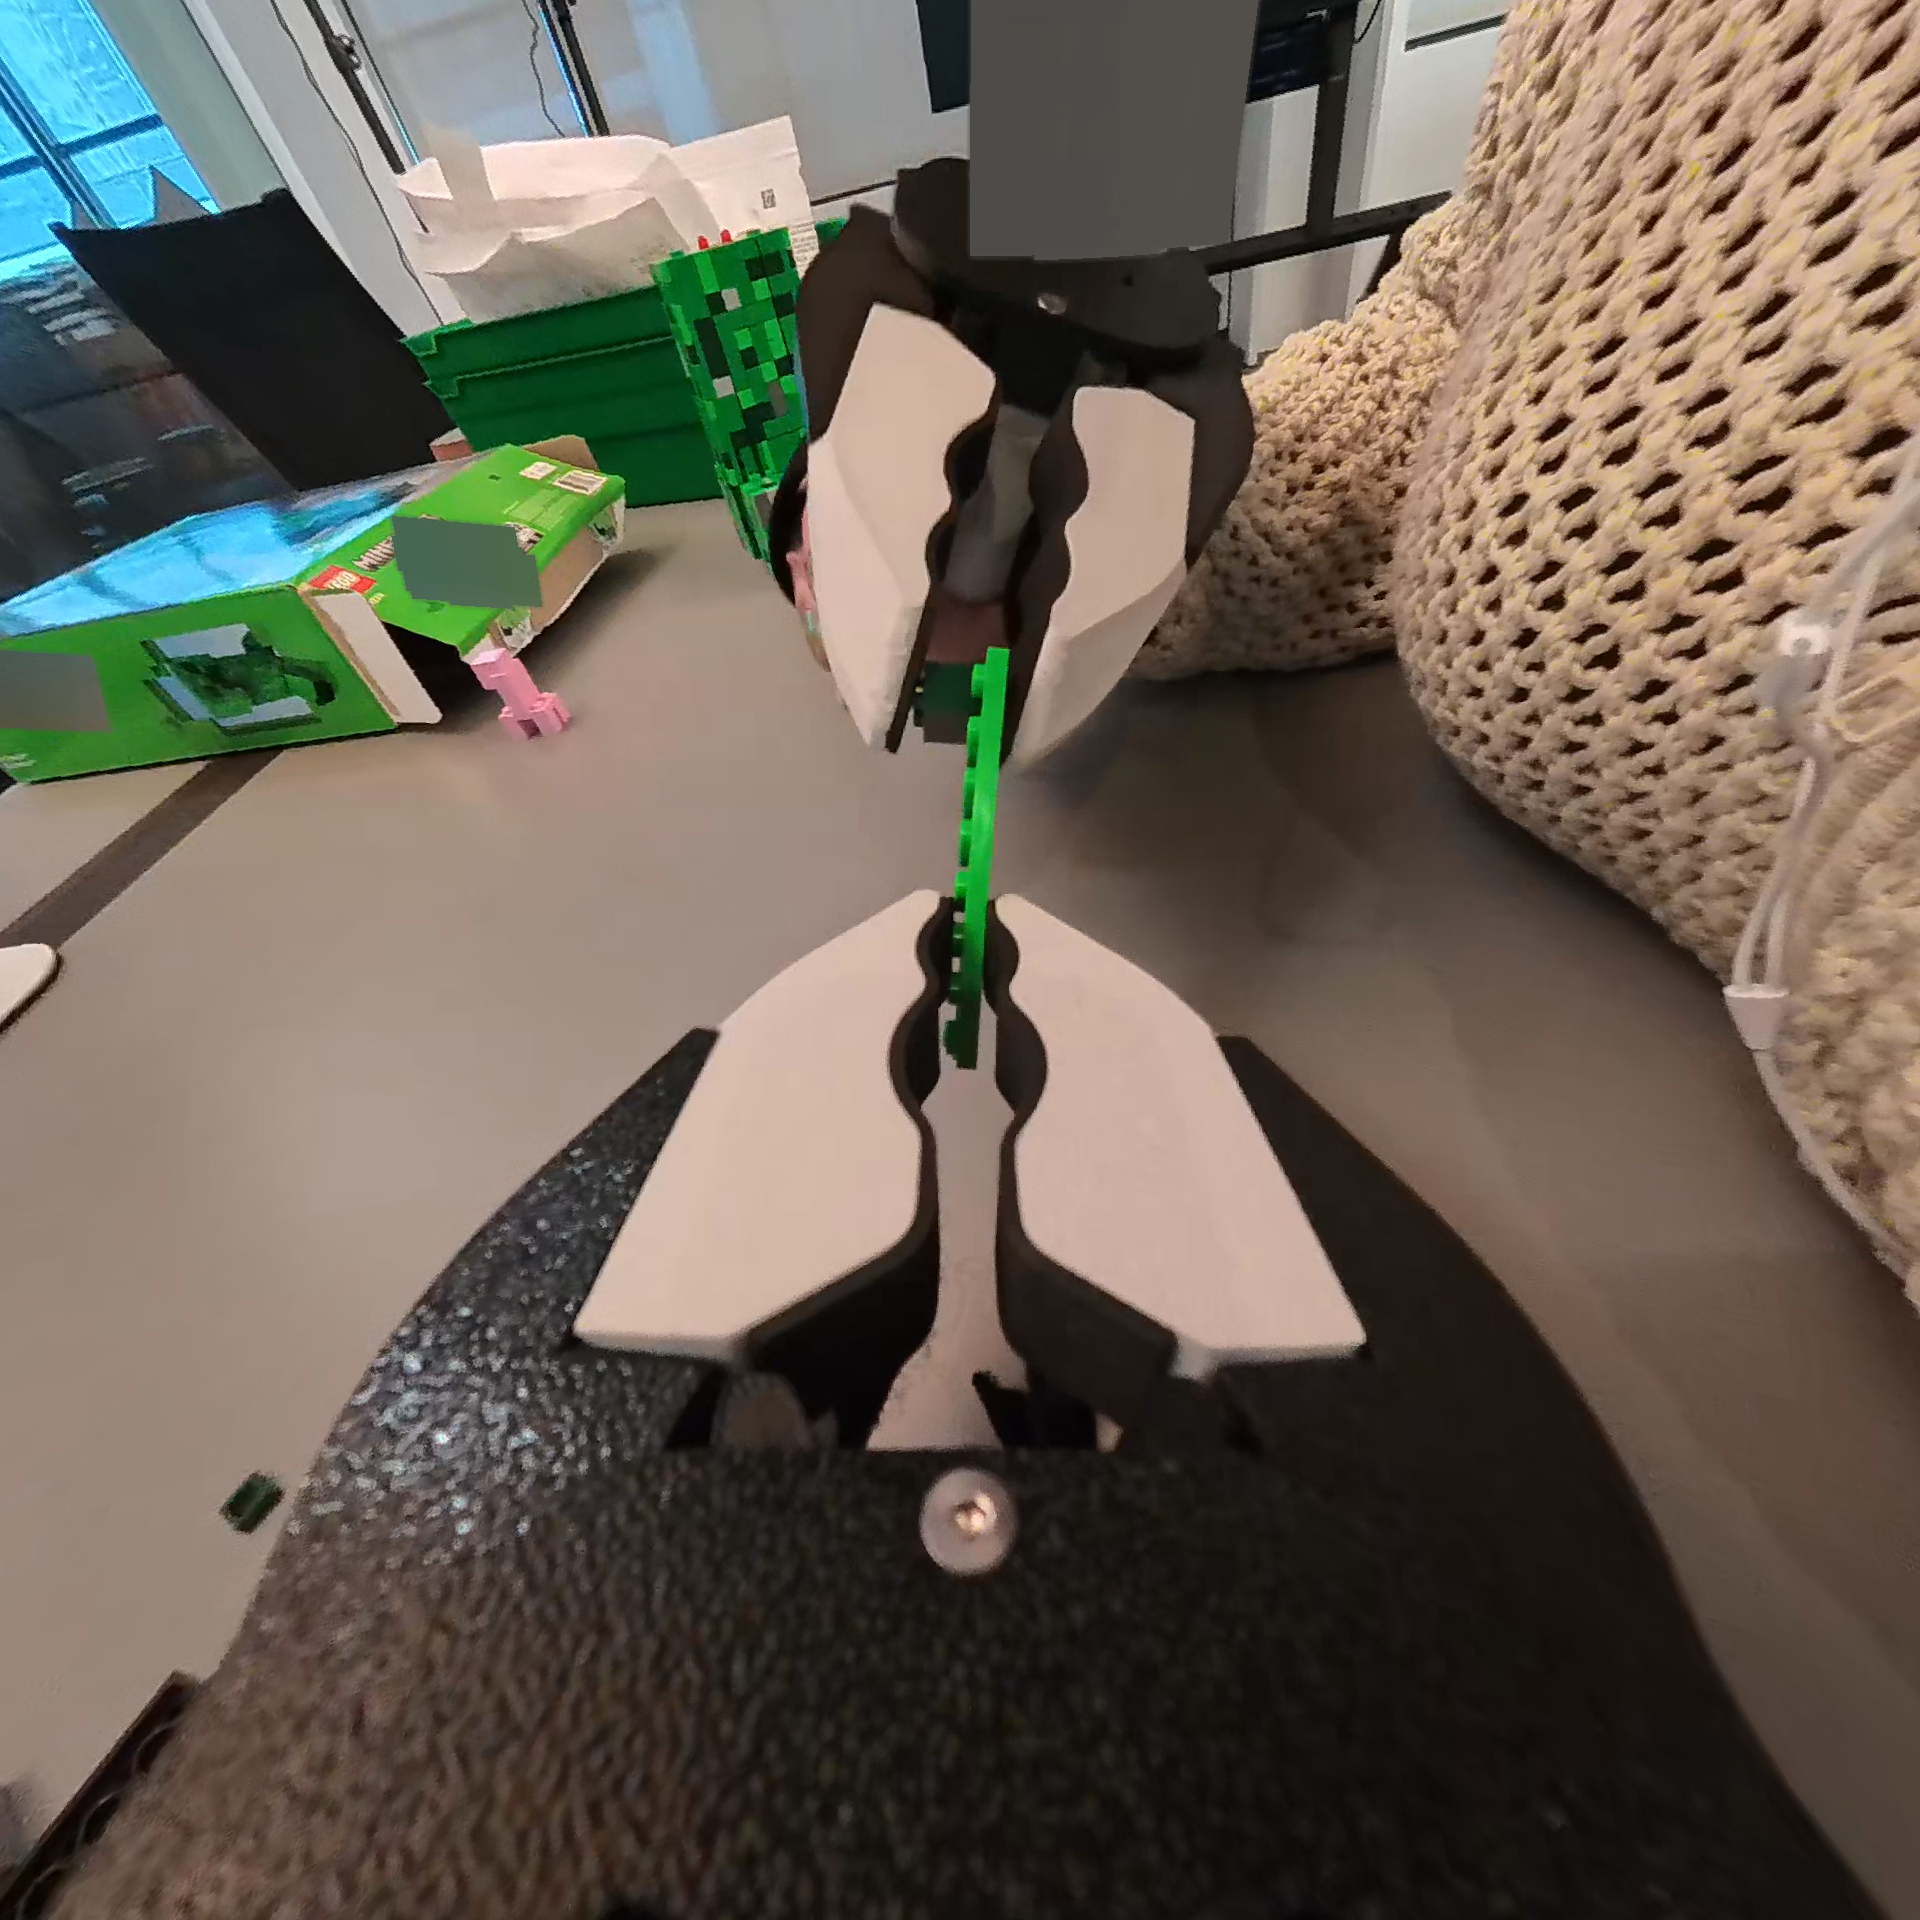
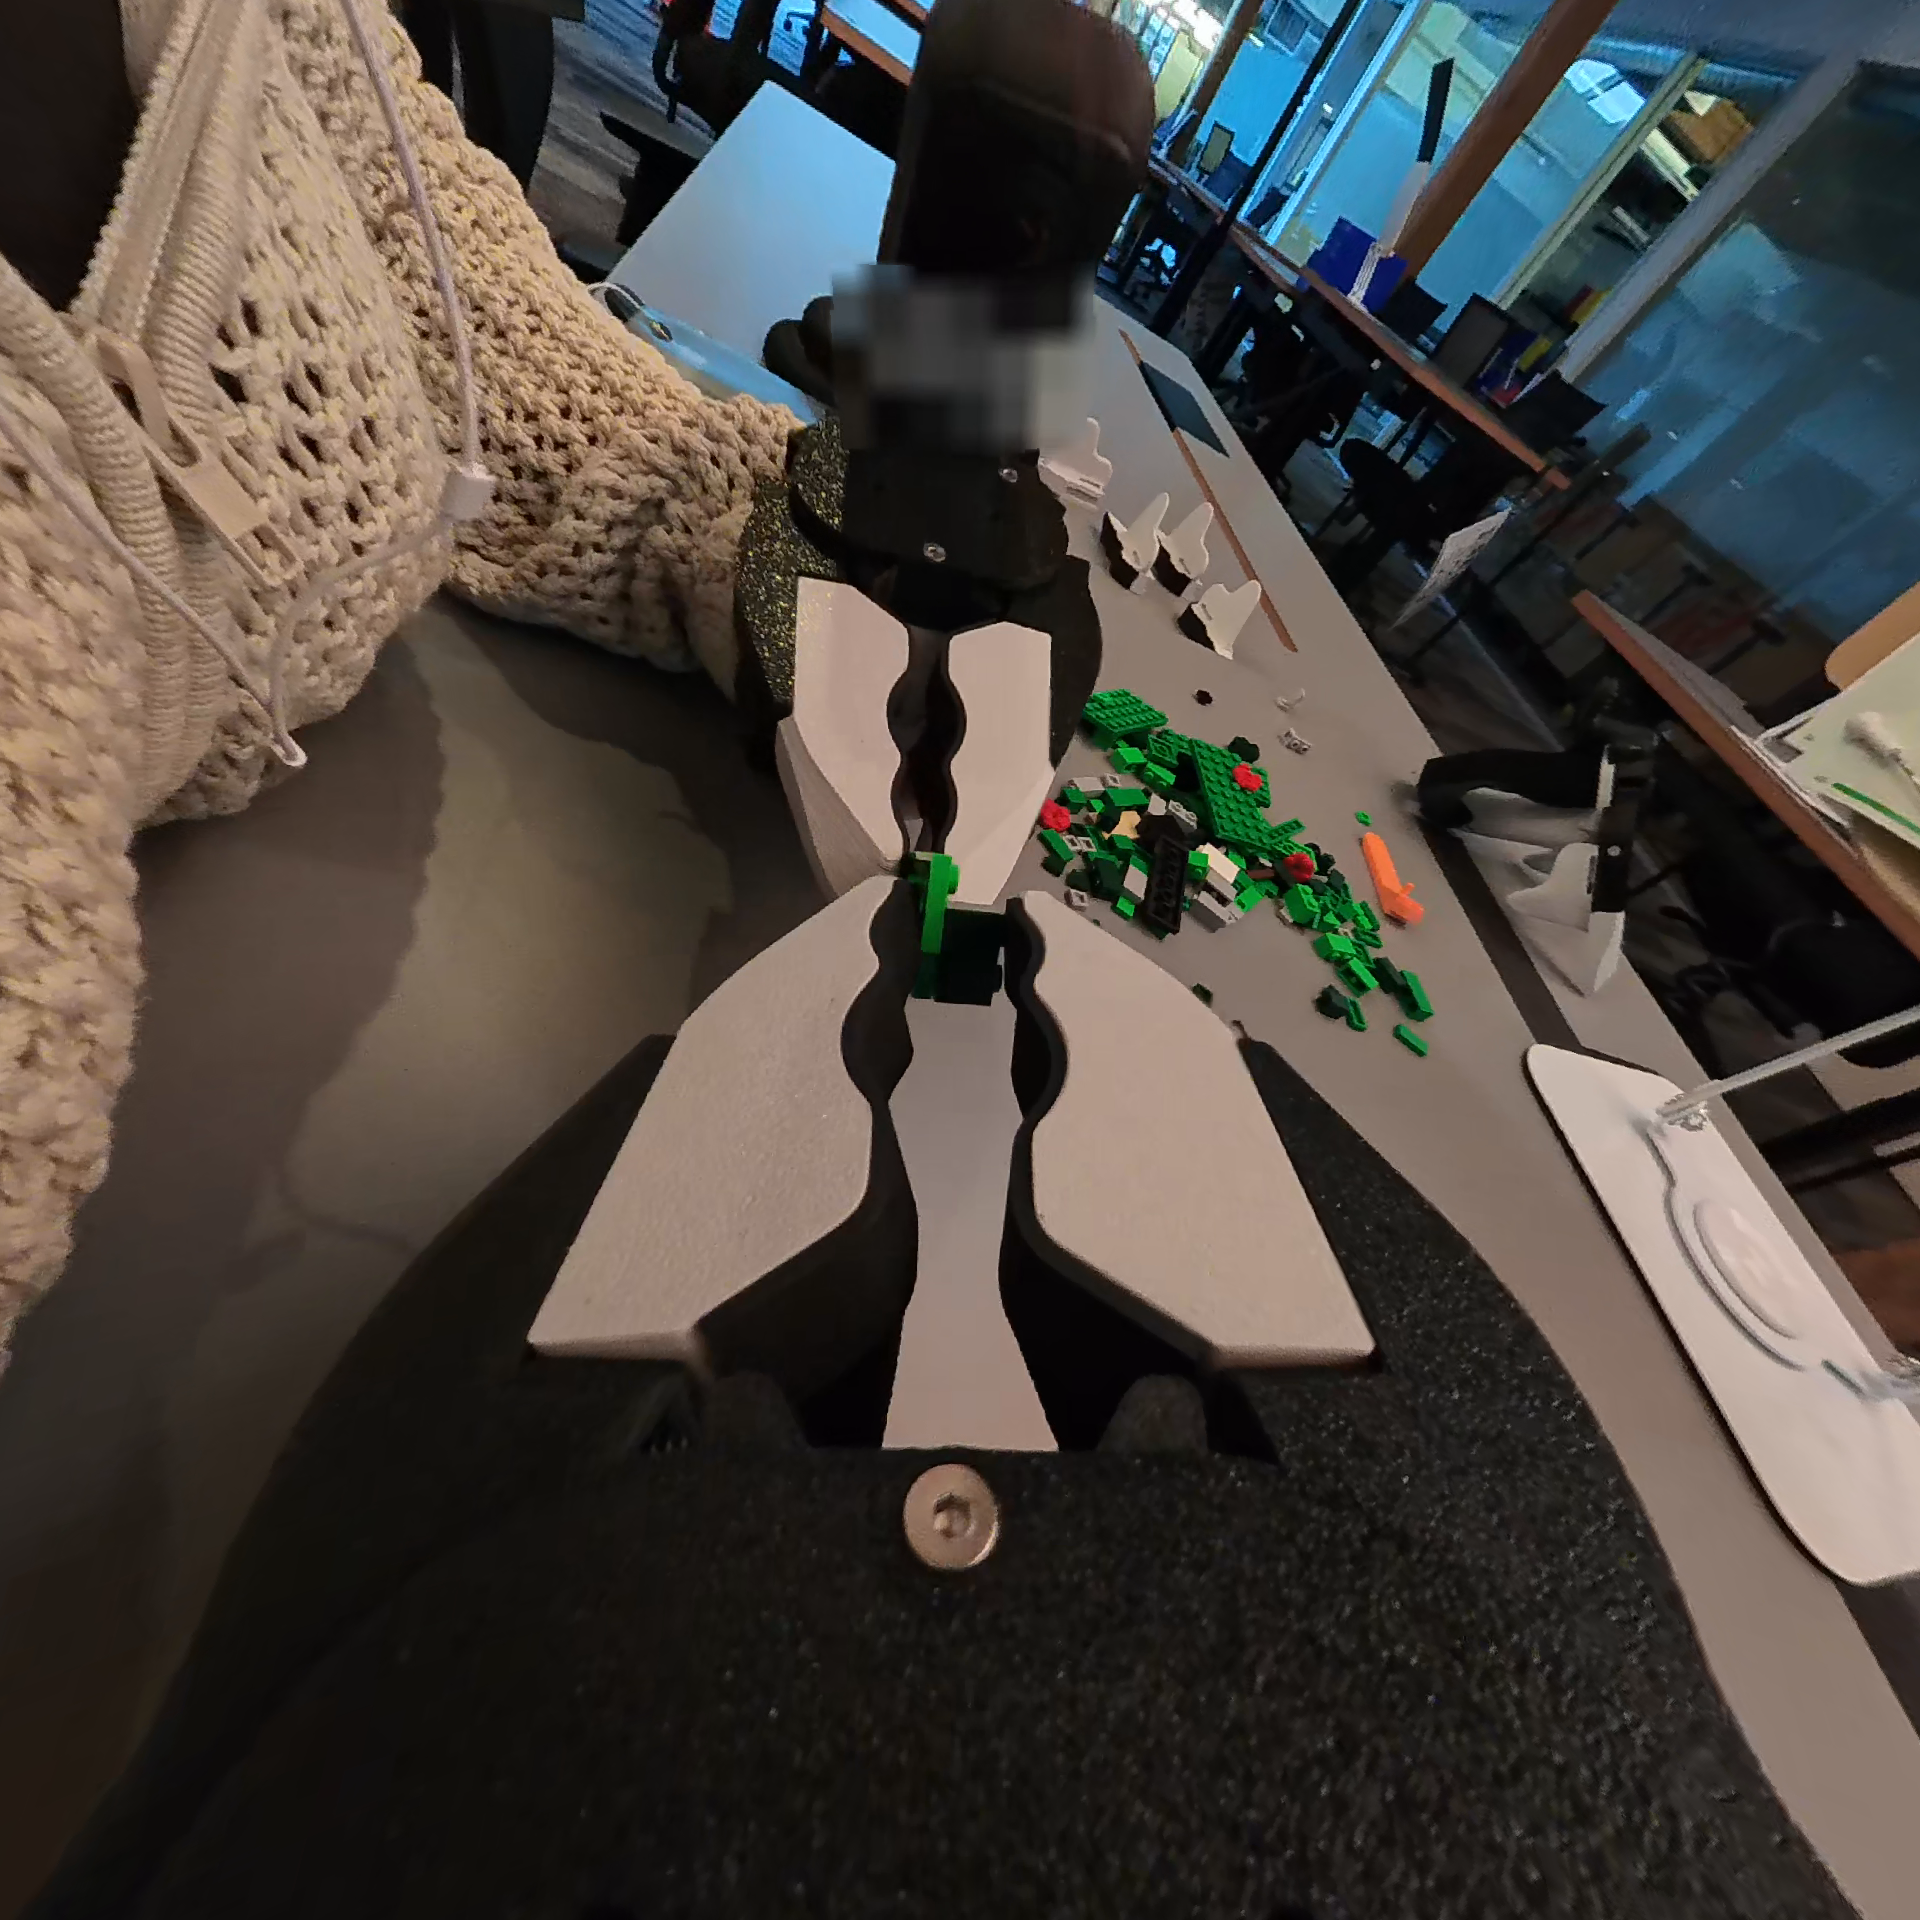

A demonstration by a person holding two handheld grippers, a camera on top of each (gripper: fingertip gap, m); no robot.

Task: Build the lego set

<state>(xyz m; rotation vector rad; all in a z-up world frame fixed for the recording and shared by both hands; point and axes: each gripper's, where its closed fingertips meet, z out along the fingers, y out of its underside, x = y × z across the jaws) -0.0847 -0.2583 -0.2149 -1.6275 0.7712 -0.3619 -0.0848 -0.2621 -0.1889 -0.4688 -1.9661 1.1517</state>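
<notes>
My left gripper (image 1: 961,920) is shut on the near end of a bright green plate (image 1: 977,831), held edge-on above the grey table (image 1: 468,987). My right gripper (image 1: 956,727) faces it from the far side and grips the plate's other end, where a dark green brick (image 1: 935,707) sits on the plate. In the right wrist view, my right gripper (image 2: 956,909) is shut on the dark green brick (image 2: 966,966) and the green plate (image 2: 935,894). The left gripper (image 2: 925,831) meets it tip to tip.
A green set box (image 1: 208,644), a pink pig figure (image 1: 525,701), a built green pixel tower (image 1: 743,353) and green bins (image 1: 561,384) stand at the back left. A small dark piece (image 1: 249,1503) lies near. Loose bricks (image 2: 1226,831) and an orange separator (image 2: 1392,878) lie behind. A knitted sleeve (image 1: 1610,520) is to the right. The grippers are tip to tip, or close to it. The small dark piece (image 1: 249,1503) is about 20 cm from both grippers' fingertips.
</notes>
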